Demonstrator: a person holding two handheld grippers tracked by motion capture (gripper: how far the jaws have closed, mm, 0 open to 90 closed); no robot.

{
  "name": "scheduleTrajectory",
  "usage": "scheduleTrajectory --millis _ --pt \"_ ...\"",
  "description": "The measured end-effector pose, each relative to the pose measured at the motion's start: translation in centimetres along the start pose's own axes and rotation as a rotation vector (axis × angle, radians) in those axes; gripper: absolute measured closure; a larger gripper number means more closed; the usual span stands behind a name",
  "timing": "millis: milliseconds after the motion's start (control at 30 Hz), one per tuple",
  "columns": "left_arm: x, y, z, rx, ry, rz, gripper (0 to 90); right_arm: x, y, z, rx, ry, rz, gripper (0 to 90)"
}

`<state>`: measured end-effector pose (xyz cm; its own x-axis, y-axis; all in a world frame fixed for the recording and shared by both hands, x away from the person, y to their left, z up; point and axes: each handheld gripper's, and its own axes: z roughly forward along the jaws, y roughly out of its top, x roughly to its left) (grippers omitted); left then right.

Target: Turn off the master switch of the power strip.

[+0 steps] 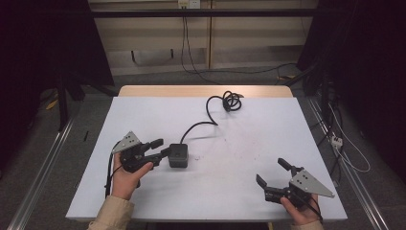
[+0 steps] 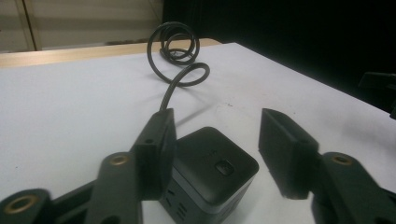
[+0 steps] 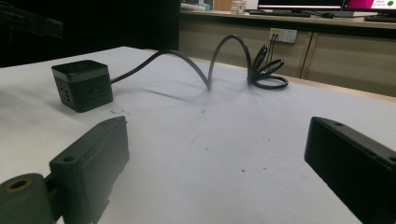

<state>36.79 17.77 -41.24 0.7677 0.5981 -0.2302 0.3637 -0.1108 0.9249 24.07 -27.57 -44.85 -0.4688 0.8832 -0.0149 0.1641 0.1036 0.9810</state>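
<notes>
My left tongs (image 1: 160, 147), left of centre, straddle the cube (image 1: 178, 155) half-wide without gripping; my right tongs (image 1: 272, 173), lower right, gape wide, empty.

The desk (image 1: 230, 187) is left bare between the tools; the far middle is obstructed by the coiled cord (image 1: 229, 101) and black cube (image 1: 178, 155).

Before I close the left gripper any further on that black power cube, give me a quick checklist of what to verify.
1. Power cube sits between the left gripper's jaws: ok, seen in the left gripper view.
2. Both pads touching the cube: not ok; one jaw is at its side, the other stands clear.
3. Cube flat on the white table: ok.
4. Cord lies free, coiled at the far edge: ok.
5. Right gripper open and well away from the cube: ok.
6. Cord's far end unplugged: cannot tell.
</notes>
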Motion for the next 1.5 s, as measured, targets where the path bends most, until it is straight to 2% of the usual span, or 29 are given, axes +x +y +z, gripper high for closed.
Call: scheduleTrajectory --millis 67,267,433,567,1033,1233,1500 --pt "0.1 0.1 -0.1 0.006 -0.002 -0.014 53.0 0.0 0.1 0.2 -0.001 -0.003 0.000 5.9" --pt "0.2 0.1 -0.2 0.011 -0.014 -0.019 63.6 0.2 0.2 0.6 -0.002 0.011 -0.004 6.1" --pt "0.1 0.2 0.0 0.019 -0.022 -0.010 68.8 0.3 0.2 0.7 -0.004 0.014 -0.006 6.0" --pt "0.1 0.3 0.2 0.026 -0.029 -0.020 73.5 0.3 0.2 0.7 -0.003 0.014 -0.004 6.1" --pt "0.3 0.6 0.6 0.038 -0.032 -0.024 77.5 0.4 0.3 1.1 0.000 0.020 -0.009 6.0" --pt "0.2 0.8 0.8 0.045 -0.045 -0.015 79.9 0.3 0.2 1.0 0.002 0.017 -0.007 6.0" --pt "0.2 1.0 1.1 0.063 -0.040 -0.007 82.8 0.3 0.2 1.0 0.003 0.016 -0.013 6.0"
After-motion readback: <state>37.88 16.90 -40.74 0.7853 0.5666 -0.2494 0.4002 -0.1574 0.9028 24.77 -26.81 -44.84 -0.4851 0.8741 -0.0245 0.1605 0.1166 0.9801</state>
